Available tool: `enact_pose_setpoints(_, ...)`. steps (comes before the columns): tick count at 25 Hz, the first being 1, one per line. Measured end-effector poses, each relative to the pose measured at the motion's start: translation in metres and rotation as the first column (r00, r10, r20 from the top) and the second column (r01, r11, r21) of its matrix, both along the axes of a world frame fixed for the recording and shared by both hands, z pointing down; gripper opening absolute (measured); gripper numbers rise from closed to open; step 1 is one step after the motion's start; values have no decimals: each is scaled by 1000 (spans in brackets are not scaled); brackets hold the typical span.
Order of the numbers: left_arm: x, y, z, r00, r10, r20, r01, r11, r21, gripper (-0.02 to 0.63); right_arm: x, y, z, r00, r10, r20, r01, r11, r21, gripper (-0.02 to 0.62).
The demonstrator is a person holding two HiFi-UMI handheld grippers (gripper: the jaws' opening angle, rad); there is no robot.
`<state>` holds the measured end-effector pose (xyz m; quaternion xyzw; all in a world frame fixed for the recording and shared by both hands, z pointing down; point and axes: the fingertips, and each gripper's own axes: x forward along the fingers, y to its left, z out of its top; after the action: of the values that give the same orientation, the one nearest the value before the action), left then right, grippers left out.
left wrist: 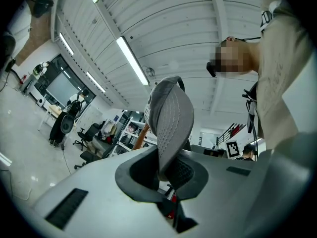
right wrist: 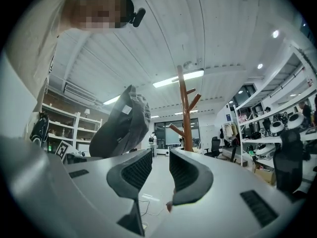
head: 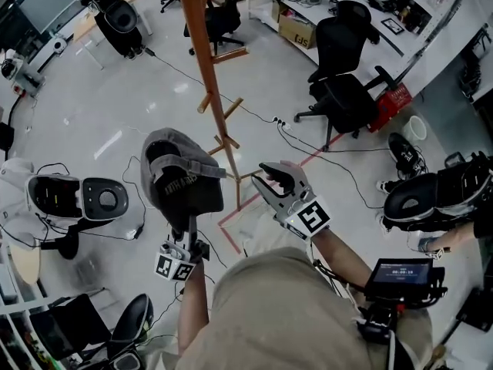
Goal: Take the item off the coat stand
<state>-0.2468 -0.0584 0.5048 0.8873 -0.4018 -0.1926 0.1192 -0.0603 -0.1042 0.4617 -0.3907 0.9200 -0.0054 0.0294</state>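
My view: glossy white floor (head: 154, 99) | brown wooden coat stand (head: 206, 60), top cut off | left gripper (head: 189, 228) clamps grey fabric cap (head: 181, 176) | right gripper (head: 266, 178) jaws apart, empty

The grey cap (head: 181, 177) is clear of the coat stand (head: 202, 48), its edge pinched between the jaws of the left gripper (head: 187, 233). It stands upright with its dark hollow facing the camera and what may be pale lettering inside. The brown wooden stand rises just to its right, its slanted pegs bare.

Open floor (head: 146, 91) around coat stand (head: 206, 60), cap (head: 181, 177) near
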Motion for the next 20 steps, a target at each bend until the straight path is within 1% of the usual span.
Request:
enact_pose_setpoints(3,15,-5,-2,1000,-8,14,8,1000,-16,34,13,-3,0,1000,-19,-20,18,1000,-15,114)
enact_pose_setpoints(5,20,-4,1,1000,-17,12,17,1000,-24,34,15,-3,4,998,-40,-41,39,999,-25,114)
enact_pose_setpoints(11,18,0,16,999,-37,-5,37,998,-48,34,1,2,7,992,-92,-92,89,996,-33,114)
enact_pose_setpoints(16,17,-5,23,998,-61,-17,60,997,-46,34,-5,3,9,989,-113,-100,108,993,-51,114)
enact_pose_setpoints(20,22,-3,31,997,-74,-33,73,996,-46,34,0,4,11,986,-123,-108,121,992,-27,114)
